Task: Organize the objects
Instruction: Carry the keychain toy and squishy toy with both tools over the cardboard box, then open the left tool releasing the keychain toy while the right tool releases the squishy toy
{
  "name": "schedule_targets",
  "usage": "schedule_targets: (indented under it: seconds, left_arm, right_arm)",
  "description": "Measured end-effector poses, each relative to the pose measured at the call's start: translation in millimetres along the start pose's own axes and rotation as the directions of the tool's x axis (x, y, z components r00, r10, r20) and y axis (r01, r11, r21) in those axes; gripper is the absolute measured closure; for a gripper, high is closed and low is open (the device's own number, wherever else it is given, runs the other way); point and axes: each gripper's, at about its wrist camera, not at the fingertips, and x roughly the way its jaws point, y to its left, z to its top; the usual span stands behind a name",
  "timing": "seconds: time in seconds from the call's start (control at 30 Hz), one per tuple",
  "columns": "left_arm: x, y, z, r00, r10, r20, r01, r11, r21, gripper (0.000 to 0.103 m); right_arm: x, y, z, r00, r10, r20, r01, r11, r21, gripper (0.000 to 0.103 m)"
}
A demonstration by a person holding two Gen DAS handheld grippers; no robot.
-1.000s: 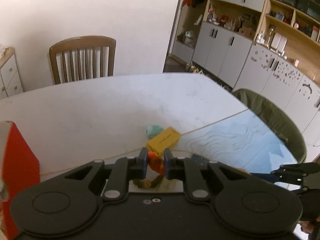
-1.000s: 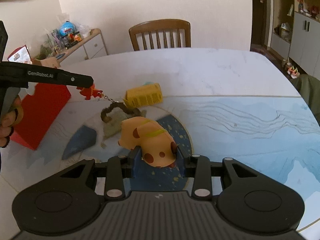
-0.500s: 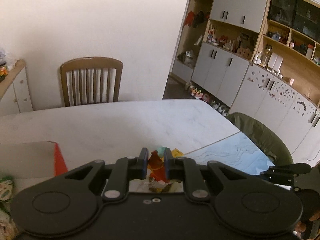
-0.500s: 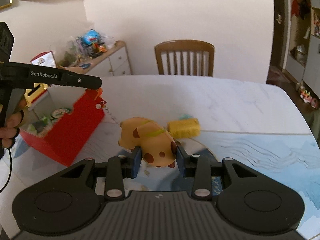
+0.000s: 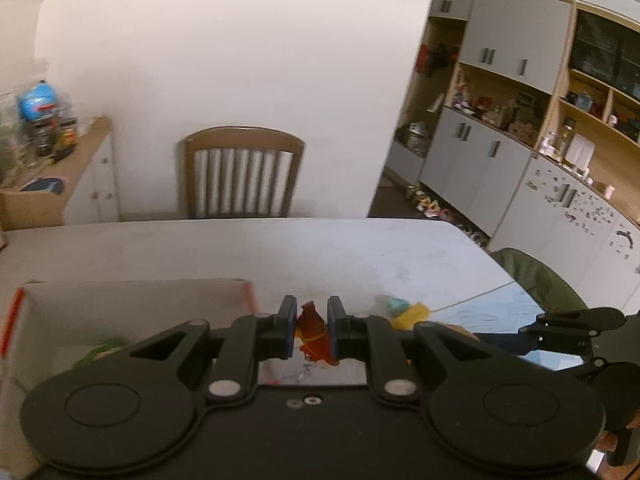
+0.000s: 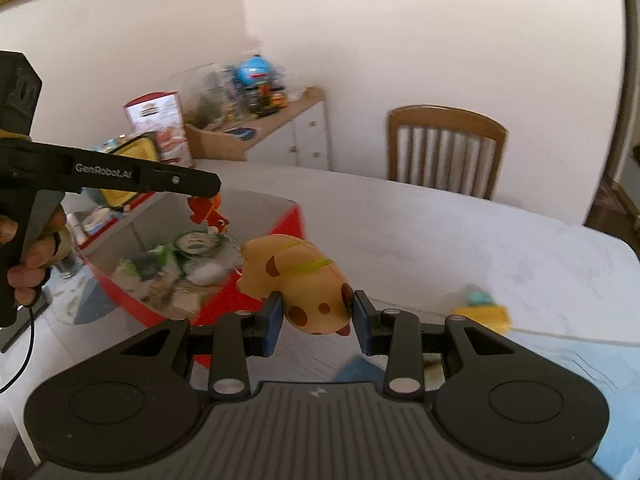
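White marble surface (image 5: 280, 248) with a blue mat (image 6: 580, 364) at its near right; wooden chair (image 5: 240, 176) at the far edge, cabinets (image 5: 480, 168) beyond. Red box (image 6: 256, 300) stands at the left. Left tool (image 5: 312, 330) pinches an orange keychain (image 5: 314, 334) above the box; right tool (image 6: 314, 320) clamps a spotted yellow dog toy (image 6: 298, 280) just beside it. A yellow block (image 6: 482, 316) lies on open surface, right.

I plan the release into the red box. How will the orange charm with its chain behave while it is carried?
The orange charm probably swings: it hangs from the left gripper on a slack chain. It looks light, so it should drop easily into the red box.
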Motion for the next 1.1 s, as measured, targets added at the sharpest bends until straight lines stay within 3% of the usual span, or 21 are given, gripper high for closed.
schedule_targets:
  seconds: [0.43, 0.8, 1.1]
  left_arm:
    - [-27.9, 86.0, -12.1, 0.995, 0.097, -0.03, -0.098, 0.993, -0.06, 0.088]
    - [-11.4, 134.4, -45.3, 0.983, 0.12, -0.138, -0.132, 0.988, -0.081, 0.088]
    - [3.4, 146.9, -67.3, 0.971, 0.112, -0.209, -0.127, 0.99, -0.061, 0.088]
  right_arm:
    - [65.5, 92.0, 34.9, 0.996, 0.064, -0.06, -0.07, 0.993, -0.091, 0.067]
    - [139.7, 131.4, 30.6, 0.984, 0.0, -0.18, -0.021, 0.993, -0.117, 0.067]
    - [174.3, 149.8, 20.1, 0.971, -0.065, -0.229, 0.025, 0.984, -0.174, 0.067]
